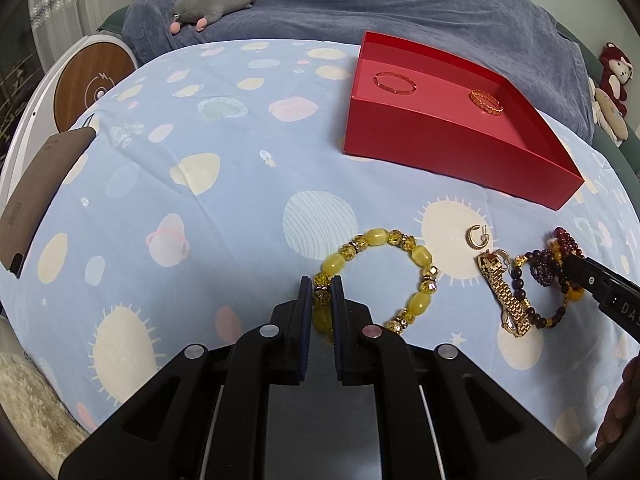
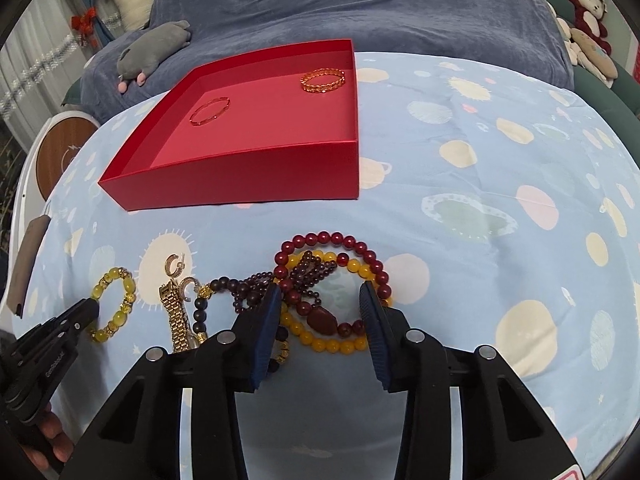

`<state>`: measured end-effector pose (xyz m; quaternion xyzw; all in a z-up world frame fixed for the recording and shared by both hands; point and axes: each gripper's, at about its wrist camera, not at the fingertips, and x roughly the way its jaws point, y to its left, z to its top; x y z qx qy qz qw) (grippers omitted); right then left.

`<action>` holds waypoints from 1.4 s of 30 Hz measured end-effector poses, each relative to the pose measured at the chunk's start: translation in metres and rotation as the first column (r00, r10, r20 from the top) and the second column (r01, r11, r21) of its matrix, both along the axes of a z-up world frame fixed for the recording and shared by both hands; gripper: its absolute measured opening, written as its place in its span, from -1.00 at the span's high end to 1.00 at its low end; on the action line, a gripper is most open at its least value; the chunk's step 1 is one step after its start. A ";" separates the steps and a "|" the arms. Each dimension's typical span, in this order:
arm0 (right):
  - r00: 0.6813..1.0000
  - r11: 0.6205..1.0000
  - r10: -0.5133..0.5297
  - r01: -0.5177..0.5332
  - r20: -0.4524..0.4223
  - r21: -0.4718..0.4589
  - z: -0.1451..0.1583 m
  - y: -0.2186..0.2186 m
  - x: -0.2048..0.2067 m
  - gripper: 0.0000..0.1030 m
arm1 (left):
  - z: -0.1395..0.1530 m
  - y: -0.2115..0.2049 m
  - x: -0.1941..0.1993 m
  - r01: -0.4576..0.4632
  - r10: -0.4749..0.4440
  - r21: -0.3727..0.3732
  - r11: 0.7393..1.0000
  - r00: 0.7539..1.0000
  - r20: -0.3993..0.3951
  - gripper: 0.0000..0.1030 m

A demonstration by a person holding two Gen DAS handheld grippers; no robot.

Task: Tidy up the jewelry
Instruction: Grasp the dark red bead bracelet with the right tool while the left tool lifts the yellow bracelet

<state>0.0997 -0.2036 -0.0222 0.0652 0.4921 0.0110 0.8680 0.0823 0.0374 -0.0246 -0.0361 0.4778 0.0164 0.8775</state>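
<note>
Nearby: gold watch (image 2: pixel 176 316), earrings (image 2: pixel 175 266) | red box (image 2: pixel 248 184) beyond beads (image 2: pixel 320 280)

Right gripper (image 2: pixel 320 312) angled down over bead pile, jaws apart, straddling dark red bead bracelet (image 2: pixel 332 240) and yellow bead bracelet (image 2: pixel 320 344); pads not pressing. Gold watch band (image 2: pixel 176 312) left of pile. Red box (image 2: pixel 248 184) behind holds two gold bangles. Left gripper (image 2: pixel 86 312) tip at yellow crystal bracelet (image 2: pixel 120 304).
</note>
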 end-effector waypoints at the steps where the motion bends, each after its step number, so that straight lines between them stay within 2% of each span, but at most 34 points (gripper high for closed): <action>1: 1.000 1.000 0.004 -0.003 -0.002 0.005 -0.001 0.001 0.000 0.27 | 0.000 0.000 0.000 0.000 0.000 0.000 1.000 1.000 0.000 0.82; 5: 0.999 0.999 0.033 -0.032 -0.016 0.035 -0.005 0.004 -0.001 0.58 | 0.000 0.000 0.000 0.000 0.000 -0.001 1.000 1.000 0.000 0.82; 8: 0.999 0.999 0.046 -0.045 -0.017 0.019 -0.005 0.009 -0.003 0.62 | 0.000 0.000 0.000 0.000 0.000 -0.001 1.000 1.000 -0.001 0.82; 10: 0.999 0.999 0.048 -0.048 -0.013 0.024 -0.003 0.010 -0.005 0.77 | 0.000 0.000 0.001 -0.001 0.001 -0.004 1.000 1.000 -0.004 0.82; 17: 0.999 0.998 0.037 -0.038 0.028 0.046 0.013 0.007 -0.014 0.77 | 0.007 -0.002 0.001 0.004 -0.004 -0.030 1.000 1.000 -0.020 0.82; 26: 0.997 0.995 0.022 -0.029 0.077 0.091 0.042 0.001 -0.035 0.77 | 0.030 -0.006 -0.007 0.024 -0.024 -0.051 0.998 1.000 0.017 0.82; 33: 0.997 0.994 0.030 -0.038 0.077 0.099 0.047 0.001 -0.057 0.77 | 0.045 -0.005 -0.015 0.030 -0.028 -0.059 0.998 0.999 0.038 0.82; 42: 0.994 0.992 0.049 -0.060 0.101 0.111 0.065 0.001 -0.066 0.77 | 0.081 -0.007 -0.011 0.056 -0.050 -0.076 0.996 0.996 0.078 0.82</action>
